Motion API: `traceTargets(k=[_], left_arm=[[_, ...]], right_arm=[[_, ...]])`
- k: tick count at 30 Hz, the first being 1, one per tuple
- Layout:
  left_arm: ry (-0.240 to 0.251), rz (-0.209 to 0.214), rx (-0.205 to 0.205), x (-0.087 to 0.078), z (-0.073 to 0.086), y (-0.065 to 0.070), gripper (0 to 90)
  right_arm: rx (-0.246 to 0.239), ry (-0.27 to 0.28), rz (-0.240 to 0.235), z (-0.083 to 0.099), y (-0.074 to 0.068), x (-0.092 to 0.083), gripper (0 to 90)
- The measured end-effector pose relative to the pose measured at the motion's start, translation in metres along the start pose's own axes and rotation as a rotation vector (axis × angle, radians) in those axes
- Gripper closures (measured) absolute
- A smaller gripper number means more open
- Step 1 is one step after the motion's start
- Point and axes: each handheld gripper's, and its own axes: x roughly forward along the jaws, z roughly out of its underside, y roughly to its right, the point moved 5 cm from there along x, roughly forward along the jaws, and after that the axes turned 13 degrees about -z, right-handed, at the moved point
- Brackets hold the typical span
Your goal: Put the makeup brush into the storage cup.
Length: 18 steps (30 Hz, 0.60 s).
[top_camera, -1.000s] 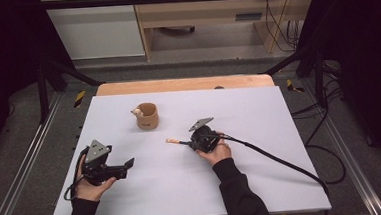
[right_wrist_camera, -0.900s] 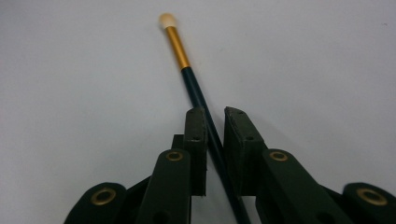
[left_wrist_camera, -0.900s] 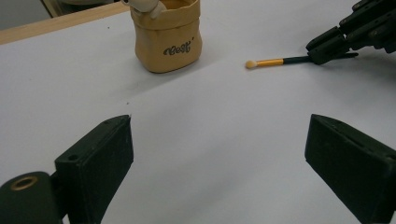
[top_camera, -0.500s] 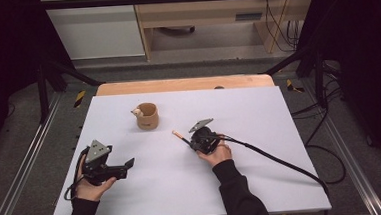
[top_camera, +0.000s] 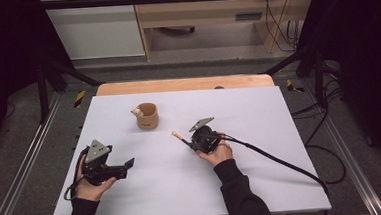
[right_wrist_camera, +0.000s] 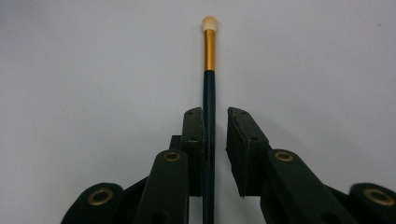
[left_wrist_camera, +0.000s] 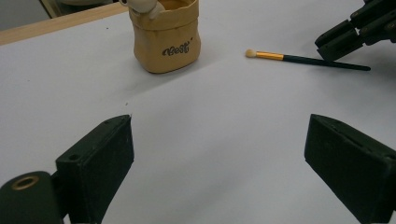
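Observation:
A thin dark brush (top_camera: 179, 136) with a gold ferrule and pale tip lies on the white table (top_camera: 280, 127). In the right gripper view the brush (right_wrist_camera: 209, 84) runs between the jaws of my right gripper (right_wrist_camera: 215, 114). The jaws have just been opening: the handle rests against the left pad, with a gap to the right pad. My right gripper (top_camera: 189, 143) sits mid-table. My left gripper (top_camera: 130, 164) stands wide open and holds nothing, at the front left. From the left gripper view (left_wrist_camera: 217, 154), the brush (left_wrist_camera: 303, 59) and right gripper (left_wrist_camera: 345, 39) lie ahead.
A small tan fabric pot (top_camera: 147, 116) with a pale figure on its rim (top_camera: 137, 111) stands behind the brush, also seen in the left gripper view as the pot (left_wrist_camera: 166, 37). A black cable (top_camera: 282, 162) trails from the right gripper toward the front right edge.
The brush tip has swung from pointing left to pointing up-left, toward the pot, along with the right gripper. The left hand has kept still.

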Motion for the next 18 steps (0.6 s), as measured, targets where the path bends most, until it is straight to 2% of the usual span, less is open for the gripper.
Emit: traceTargets(k=[8, 12, 13, 18], left_arm=[[-0.002, 0.003, -0.004, 0.001, 0.000, 0.001, 7.7], [-0.005, 0.002, -0.003, 0.002, 0.001, 0.001, 7.7], [-0.005, 0.002, -0.003, 0.002, 0.001, 0.001, 7.7], [-0.004, 0.003, -0.005, 0.001, 0.001, 0.000, 7.7]], right_arm=[[-0.006, 0.005, -0.009, -0.009, 0.002, -0.015, 73.7], [-0.005, -0.017, -0.014, -0.013, 0.004, -0.021, 71.2], [-0.021, -0.045, -0.005, -0.015, 0.003, -0.022, 70.3], [-0.021, -0.061, -0.024, -0.023, 0.001, -0.021, 69.2]])
